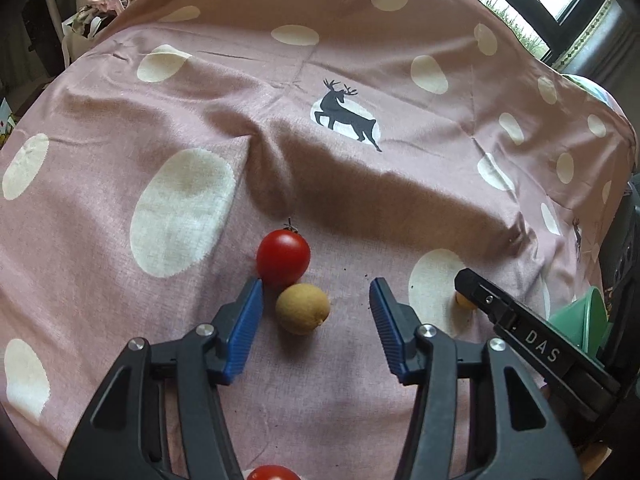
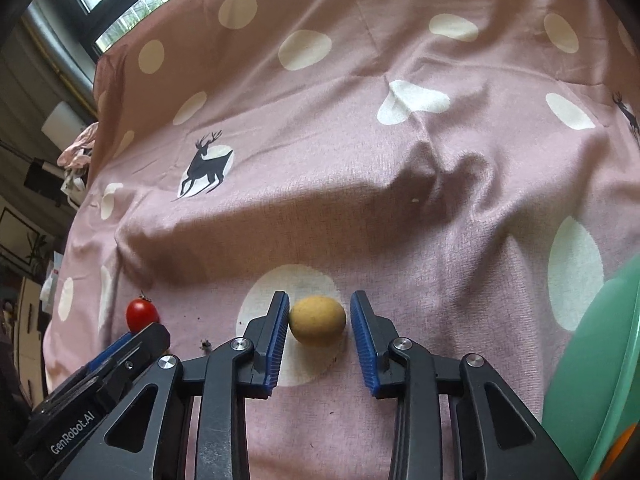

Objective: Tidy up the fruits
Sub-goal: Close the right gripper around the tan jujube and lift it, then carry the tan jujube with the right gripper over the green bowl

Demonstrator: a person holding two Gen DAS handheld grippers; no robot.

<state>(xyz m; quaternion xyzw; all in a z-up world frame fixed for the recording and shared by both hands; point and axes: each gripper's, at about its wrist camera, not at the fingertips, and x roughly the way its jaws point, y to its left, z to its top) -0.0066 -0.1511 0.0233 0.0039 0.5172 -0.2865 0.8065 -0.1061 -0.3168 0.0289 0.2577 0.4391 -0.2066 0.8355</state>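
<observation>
Pink cloth with cream dots and a dark deer print [image 1: 348,114] covers the desk [image 1: 120,120], a window behind it. The left hand-held gripper [image 1: 316,312] stands with its blue pads apart around a small tan-yellow round fruit [image 1: 303,309], which lies nearer the left pad without clearly touching it; a red cherry tomato [image 1: 283,257] sits just beyond that pad's tip, touching the fruit.

The right hand-held gripper [image 2: 319,320] brackets a second yellowish oval fruit [image 2: 317,321]. Its left pad seems to touch the fruit, the right pad shows a thin gap, so the grip is not yet made. A green plastic bowl [image 2: 592,360] lies just to its right.

The step looks like grasping both fruits. Next, each hand-held gripper needs to squeeze gently, lift, and probably carry to the bowl, the left without nudging the tomato.
</observation>
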